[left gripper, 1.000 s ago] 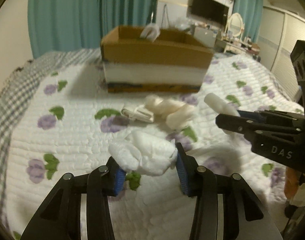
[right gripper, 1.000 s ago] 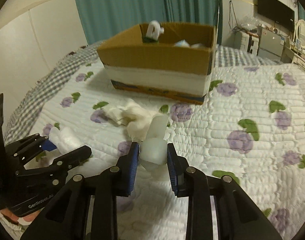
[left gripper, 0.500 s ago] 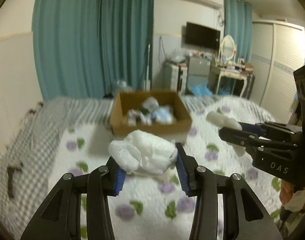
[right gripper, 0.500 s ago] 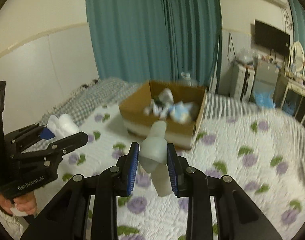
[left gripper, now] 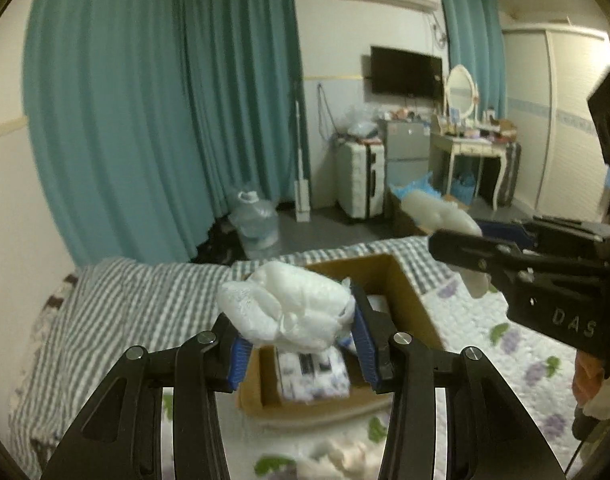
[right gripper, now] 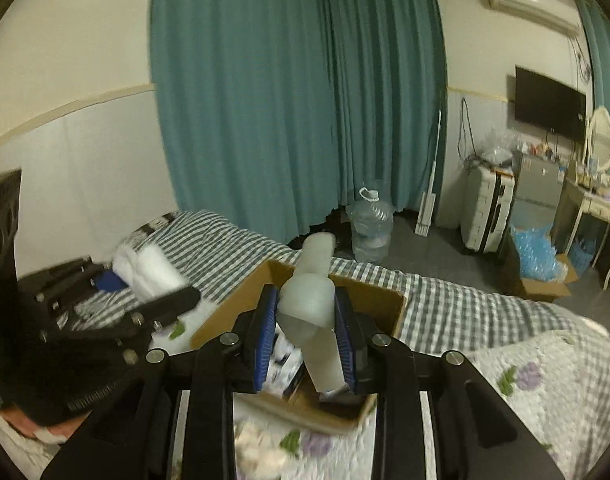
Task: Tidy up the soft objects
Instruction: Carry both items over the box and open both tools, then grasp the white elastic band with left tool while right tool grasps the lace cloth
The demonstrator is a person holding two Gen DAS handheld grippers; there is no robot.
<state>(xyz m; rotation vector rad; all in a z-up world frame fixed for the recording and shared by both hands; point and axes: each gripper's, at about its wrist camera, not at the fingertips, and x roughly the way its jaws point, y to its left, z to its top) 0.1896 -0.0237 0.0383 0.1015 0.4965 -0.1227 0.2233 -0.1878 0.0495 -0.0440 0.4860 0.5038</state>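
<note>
Item: my left gripper pinching white wad, right gripper pinching pale roll, both held over cardboard box at 12 o'clock, prob. for drop-in.

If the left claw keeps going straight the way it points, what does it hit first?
Probably the cardboard box: the left claw, shut on a white bundle, points over its open top. Depth is unclear.

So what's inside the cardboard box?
Inside the cardboard box a white packet with dark print shows. The rest is hidden: the white bundle in the left tool and the pale tube in the right tool cover it.
</note>
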